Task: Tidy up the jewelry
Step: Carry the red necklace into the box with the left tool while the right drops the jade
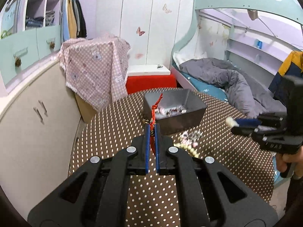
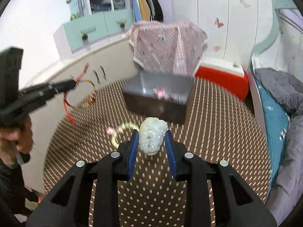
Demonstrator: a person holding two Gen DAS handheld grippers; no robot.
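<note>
Between the left gripper's [image 1: 151, 130] closed blue pads hangs a red-corded bracelet [image 1: 153, 111]; ahead sits the grey jewelry box [image 1: 176, 104]. Right gripper [image 2: 152, 141] clamps a white jade pendant [image 2: 152, 134]. No writing legible.

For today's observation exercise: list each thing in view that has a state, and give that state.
Left hand-held gripper: shut on red cord bracelet.
Right hand-held gripper: shut on white carved pendant.
Grey box: open, jewelry inside.
Pale bead bracelet: loose on the dotted table.
</note>
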